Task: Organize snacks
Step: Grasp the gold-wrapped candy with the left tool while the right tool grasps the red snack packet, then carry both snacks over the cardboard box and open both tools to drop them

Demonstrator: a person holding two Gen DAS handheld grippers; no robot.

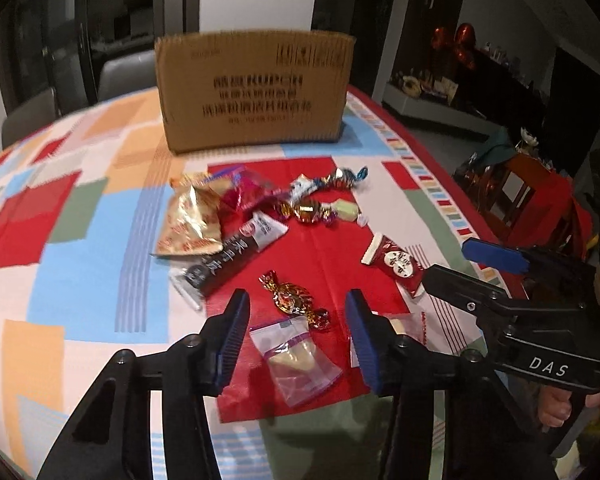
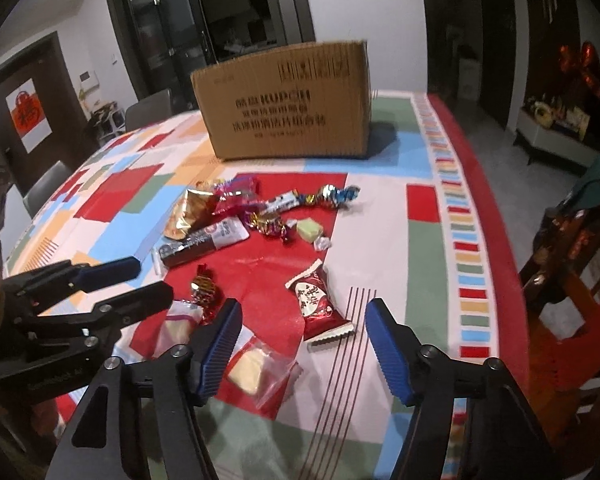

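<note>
Table under a patchwork tablecloth (image 1: 80, 216) in red, blue, orange and green. Cardboard box (image 1: 256, 92) stands upright at 12 o'clock, far side of the table, printed face toward the cameras; its interior is out of sight.

Snack pile between box and grippers, on a red patch:
- gold foil packet (image 1: 190, 220) at 10 o'clock in the left wrist view, touching a pink wrapper (image 1: 240, 196)
- black-and-white bar (image 1: 232, 256) lying diagonally, one end tucked under the gold packet
- blue-silver twist candy (image 1: 342, 178) at the far edge of the pile, toward 1 o'clock
- pale green candy (image 1: 346, 210) beside a gold twist candy (image 1: 306, 212)

Closer items:
- red-gold twist candy (image 1: 294, 300) alone, just ahead of the left gripper
- clear bag with a pale biscuit (image 1: 300, 360) lying between the left fingers, not touched
- red packet with white emblem (image 2: 318, 300) at 12 o'clock in the right wrist view, between and ahead of the right fingers
- second clear bag (image 2: 256, 368) beside the right gripper's left finger; contact cannot be judged

Left gripper (image 1: 298, 344): fingers spread wide, holding nothing.
Right gripper (image 2: 304, 352): fingers spread wide, holding nothing. Both hover low over the near table edge, side by side.
</note>
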